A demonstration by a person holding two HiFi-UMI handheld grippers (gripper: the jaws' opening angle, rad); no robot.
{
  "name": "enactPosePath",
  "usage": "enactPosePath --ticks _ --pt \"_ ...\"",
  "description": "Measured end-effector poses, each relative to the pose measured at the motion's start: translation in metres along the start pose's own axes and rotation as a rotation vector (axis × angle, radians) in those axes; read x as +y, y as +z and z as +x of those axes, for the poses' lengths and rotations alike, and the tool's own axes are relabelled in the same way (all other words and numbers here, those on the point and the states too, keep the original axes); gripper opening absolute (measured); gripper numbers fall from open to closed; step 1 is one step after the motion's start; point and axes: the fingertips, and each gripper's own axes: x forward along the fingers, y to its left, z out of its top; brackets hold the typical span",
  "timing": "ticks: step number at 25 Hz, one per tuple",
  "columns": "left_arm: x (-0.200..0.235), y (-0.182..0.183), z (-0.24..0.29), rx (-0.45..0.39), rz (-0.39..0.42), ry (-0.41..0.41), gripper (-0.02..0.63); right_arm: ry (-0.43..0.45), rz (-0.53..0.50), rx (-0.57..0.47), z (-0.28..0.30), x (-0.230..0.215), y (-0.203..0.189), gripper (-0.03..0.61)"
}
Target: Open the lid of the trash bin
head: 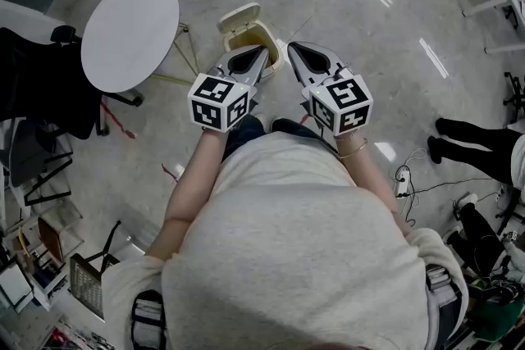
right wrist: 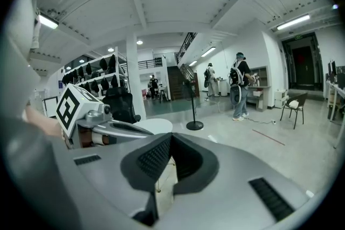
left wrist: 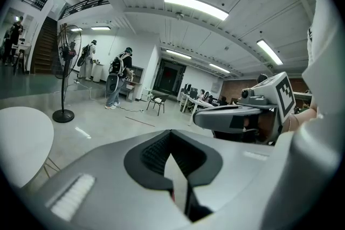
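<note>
A small cream trash bin (head: 244, 35) stands on the floor just ahead of my feet, its lid (head: 238, 15) tipped up at the back and the dark inside showing. My left gripper (head: 264, 51) is held over the bin's near right rim, jaws shut with nothing between them. My right gripper (head: 292, 47) hovers just right of the bin, also shut and empty. In the left gripper view the left gripper (left wrist: 171, 132) has its tips together and the right gripper (left wrist: 229, 116) shows beside it. The right gripper view shows the right gripper (right wrist: 171, 137) shut too. Neither gripper view shows the bin clearly.
A round white table (head: 130, 33) stands left of the bin, with a black office chair (head: 41, 78) beyond it. Another person's legs (head: 476, 145) and a power strip with cables (head: 402, 180) lie at the right. A standing fan (left wrist: 63, 83) and people stand farther off.
</note>
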Motion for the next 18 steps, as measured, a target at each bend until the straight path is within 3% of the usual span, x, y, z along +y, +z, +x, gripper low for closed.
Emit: enactPosePath --ticks 18 --pt "0.0 -0.007 -0.0008 0.006 -0.041 0.016 0.009 0.008 0.018 0.009 -0.0013 0.004 -0.0095 0.006"
